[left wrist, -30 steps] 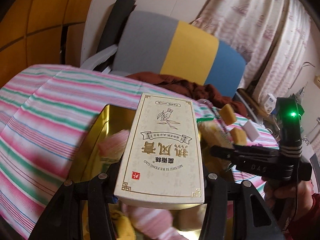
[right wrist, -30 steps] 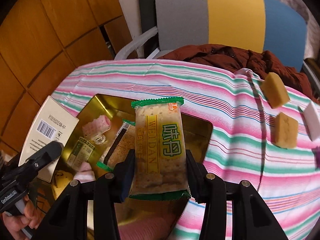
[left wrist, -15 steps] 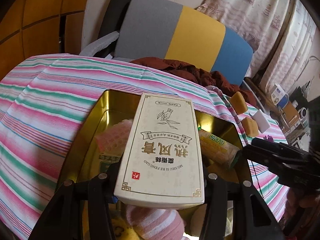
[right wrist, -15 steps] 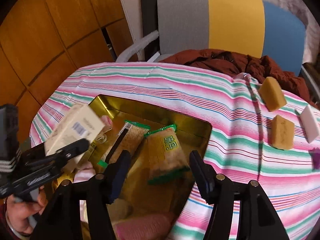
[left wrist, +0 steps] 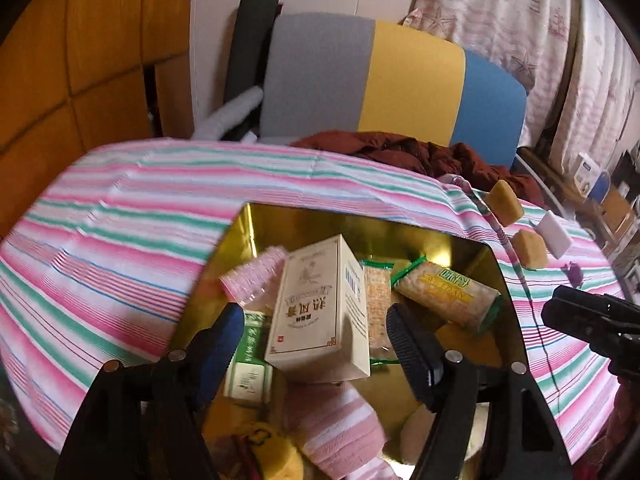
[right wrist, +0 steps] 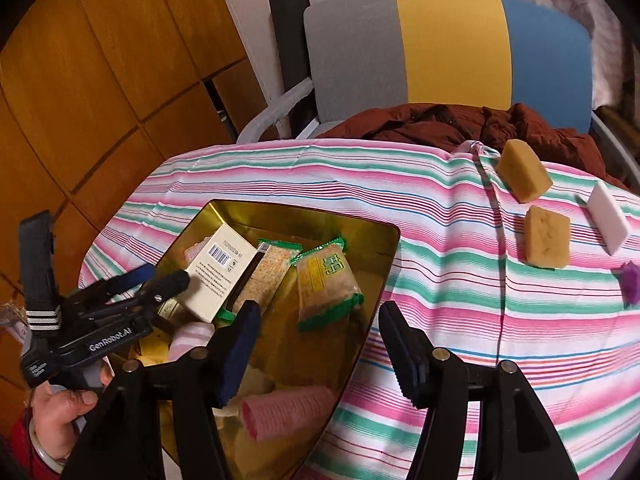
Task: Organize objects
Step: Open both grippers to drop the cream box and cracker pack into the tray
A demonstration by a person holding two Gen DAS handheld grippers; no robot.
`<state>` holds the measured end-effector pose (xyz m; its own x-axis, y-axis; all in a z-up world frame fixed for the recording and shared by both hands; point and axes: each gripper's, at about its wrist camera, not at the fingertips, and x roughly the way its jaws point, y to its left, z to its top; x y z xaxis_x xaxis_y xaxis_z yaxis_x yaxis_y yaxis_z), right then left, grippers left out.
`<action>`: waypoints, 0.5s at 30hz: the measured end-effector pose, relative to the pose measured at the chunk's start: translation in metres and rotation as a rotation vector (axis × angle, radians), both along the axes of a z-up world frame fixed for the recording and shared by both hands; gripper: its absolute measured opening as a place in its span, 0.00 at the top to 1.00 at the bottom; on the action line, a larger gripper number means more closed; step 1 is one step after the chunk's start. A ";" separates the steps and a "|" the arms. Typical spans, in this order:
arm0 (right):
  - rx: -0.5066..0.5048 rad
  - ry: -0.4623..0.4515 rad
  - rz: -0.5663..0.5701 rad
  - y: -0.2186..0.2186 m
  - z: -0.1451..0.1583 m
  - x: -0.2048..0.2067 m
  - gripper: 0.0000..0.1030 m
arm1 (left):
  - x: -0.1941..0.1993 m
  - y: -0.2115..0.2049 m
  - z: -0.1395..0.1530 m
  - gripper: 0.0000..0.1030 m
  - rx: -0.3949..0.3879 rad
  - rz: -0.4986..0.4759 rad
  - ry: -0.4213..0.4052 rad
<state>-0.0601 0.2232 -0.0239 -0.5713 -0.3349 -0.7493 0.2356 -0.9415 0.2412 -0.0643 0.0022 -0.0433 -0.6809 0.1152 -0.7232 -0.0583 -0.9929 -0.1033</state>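
Observation:
A gold tin (left wrist: 400,228) lies open on the striped tablecloth (left wrist: 120,248) and holds several snacks. My left gripper (left wrist: 314,312) hovers over it with its jaws opening. The cream box (left wrist: 308,332) stands tilted between them, clear of both pads, resting on the tin's contents. In the right wrist view the box (right wrist: 220,272) lies by the left gripper (right wrist: 160,280). My right gripper (right wrist: 319,308) stands open over the tin's (right wrist: 280,210) right edge with nothing in its grasp. The green-and-yellow cracker packet (right wrist: 324,288) lies in the tin below it.
A second cracker packet (right wrist: 268,276), a pink roll (right wrist: 288,412) and a striped pink cloth (left wrist: 332,420) also lie in the tin. Two yellow sponges (right wrist: 522,176) (right wrist: 546,236) and a white block (right wrist: 608,216) sit on the cloth at the right. Behind stands a chair (right wrist: 440,48) with a brown jacket (right wrist: 460,124).
My right gripper opened and dropped the cracker packet into the tin, then drew back. My left gripper spread its jaws and let the cream box go; the box sank into the tin.

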 end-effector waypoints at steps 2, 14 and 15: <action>-0.001 0.001 -0.001 0.003 0.000 0.003 0.39 | 0.006 0.004 0.010 0.27 -0.029 -0.007 0.035; -0.014 0.008 -0.045 0.037 0.003 0.016 0.39 | 0.021 0.047 0.044 0.27 -0.096 -0.076 0.079; -0.012 0.010 -0.051 0.040 0.003 0.017 0.39 | 0.020 0.052 0.045 0.27 -0.097 -0.081 0.076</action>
